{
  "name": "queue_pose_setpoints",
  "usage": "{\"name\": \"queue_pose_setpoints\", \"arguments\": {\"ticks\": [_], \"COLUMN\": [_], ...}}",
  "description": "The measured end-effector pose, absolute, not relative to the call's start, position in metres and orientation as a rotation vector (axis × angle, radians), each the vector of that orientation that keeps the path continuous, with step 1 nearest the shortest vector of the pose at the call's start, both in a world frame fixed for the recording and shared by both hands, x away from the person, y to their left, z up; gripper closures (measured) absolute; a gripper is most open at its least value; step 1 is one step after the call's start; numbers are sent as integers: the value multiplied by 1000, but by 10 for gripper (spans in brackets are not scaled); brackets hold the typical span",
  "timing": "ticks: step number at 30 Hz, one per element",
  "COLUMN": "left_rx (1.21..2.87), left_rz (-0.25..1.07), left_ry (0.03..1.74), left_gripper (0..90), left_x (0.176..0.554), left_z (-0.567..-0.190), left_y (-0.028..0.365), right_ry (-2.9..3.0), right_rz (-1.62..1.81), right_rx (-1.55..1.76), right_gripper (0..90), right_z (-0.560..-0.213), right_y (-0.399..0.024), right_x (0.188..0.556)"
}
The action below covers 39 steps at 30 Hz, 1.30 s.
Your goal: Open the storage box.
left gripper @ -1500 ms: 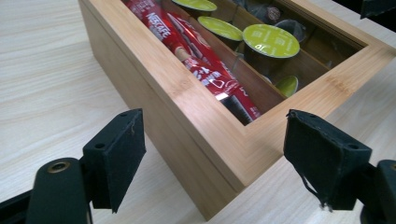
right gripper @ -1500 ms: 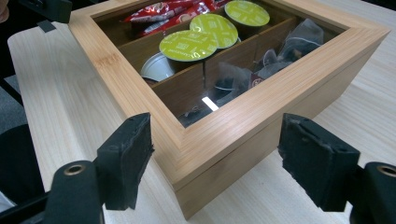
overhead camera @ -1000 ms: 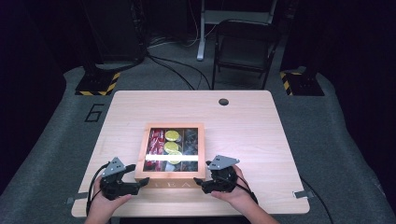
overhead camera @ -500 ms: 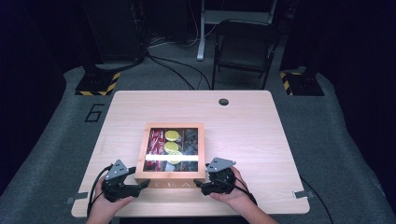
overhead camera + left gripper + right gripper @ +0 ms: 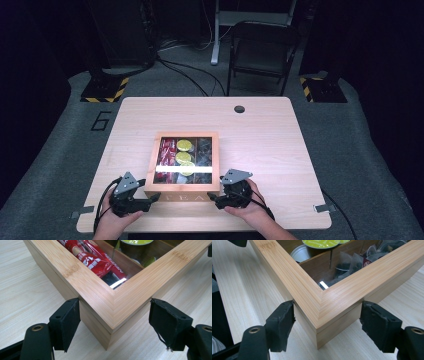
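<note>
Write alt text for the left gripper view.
A bamboo tea box with a glass-windowed lid points one corner between the left gripper's two black jaws, which have just been closing. Red sachets show inside; pale wooden table beneath.

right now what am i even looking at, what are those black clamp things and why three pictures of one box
A person sits at a wooden table and holds a hand-held tool in each hand: the left gripper and the right gripper. Each has two black fingers that open and close.

The high view looks down on the table from above. The left gripper view and the right gripper view come from small cameras that ride on each tool and look out between its fingers.

On the table lies a wooden tea box with a clear lid; inside are red packets, green-topped capsules and dark tea bags.

Each gripper straddles one near corner of the box. The jaws have just been closing, but the pads seem not to press yet, so nothing is held.
</note>
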<state>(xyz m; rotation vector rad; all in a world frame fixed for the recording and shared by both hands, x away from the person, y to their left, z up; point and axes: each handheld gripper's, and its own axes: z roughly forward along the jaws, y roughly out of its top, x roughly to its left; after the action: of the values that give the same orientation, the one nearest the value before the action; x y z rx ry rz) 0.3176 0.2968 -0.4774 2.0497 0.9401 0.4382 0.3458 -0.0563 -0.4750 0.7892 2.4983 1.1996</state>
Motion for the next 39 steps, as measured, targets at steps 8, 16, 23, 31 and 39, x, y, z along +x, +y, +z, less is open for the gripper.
{"name": "queue_pose_setpoints", "arguments": {"ticks": [8, 16, 23, 31, 39], "left_rx": [2042, 2041, 1996, 1967, 1955], "left_rz": [408, 448, 461, 475, 494], "left_ry": [949, 939, 944, 942, 944], "left_gripper": [261, 296, 310, 322, 325], "left_x": [317, 317, 315, 315, 315], "left_z": [-475, -473, -469, -465, -464], "left_y": [298, 297, 298, 299, 298], "right_ry": [2498, 2486, 2461, 2434, 2430], "right_rz": [1206, 1236, 1259, 1293, 1287], "right_rx": [813, 816, 820, 805, 811], "right_gripper": [299, 321, 364, 385, 389], "right_z": [-473, -471, -467, -463, -462], "right_y": [-56, -57, -59, -61, -60], "right_x": [345, 346, 345, 346, 345]}}
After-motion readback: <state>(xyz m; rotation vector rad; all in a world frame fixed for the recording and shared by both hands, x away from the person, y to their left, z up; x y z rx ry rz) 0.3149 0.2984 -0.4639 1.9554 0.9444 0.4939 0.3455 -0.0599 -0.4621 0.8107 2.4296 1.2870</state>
